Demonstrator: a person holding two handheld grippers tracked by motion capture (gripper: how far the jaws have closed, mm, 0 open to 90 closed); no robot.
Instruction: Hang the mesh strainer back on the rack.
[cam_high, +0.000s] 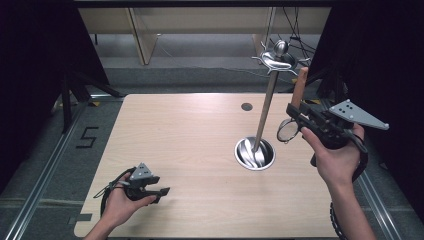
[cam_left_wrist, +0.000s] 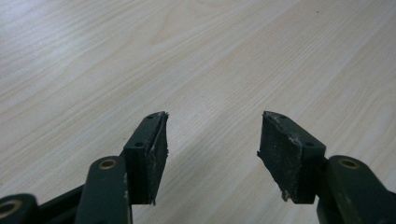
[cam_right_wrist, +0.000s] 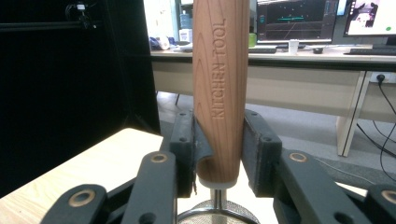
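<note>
My right gripper (cam_high: 296, 113) is shut on the lower end of a wooden handle (cam_high: 300, 86) marked "KITCHEN TOOL" (cam_right_wrist: 221, 70). It holds the handle upright above the table's right edge. The tool is a small strainer, and its round wire mesh head (cam_high: 287, 131) hangs below the jaws (cam_right_wrist: 218, 213). In the right gripper view, the right gripper (cam_right_wrist: 219, 150) presses the handle from both sides. Just left of it stands a metal rack (cam_high: 264, 114) with a bowl-shaped base (cam_high: 255, 154) and hooks at its top (cam_high: 278, 58). My left gripper (cam_high: 161, 192) (cam_left_wrist: 212, 144) rests open on the table, nothing between its jaws.
The light wooden table (cam_high: 185, 135) has a small dark cable hole (cam_high: 246, 106) at the back. Black curtains close in both sides. A pale desk (cam_right_wrist: 299, 81) with monitors stands beyond the table. The floor at the left bears a "5" mark (cam_high: 87, 136).
</note>
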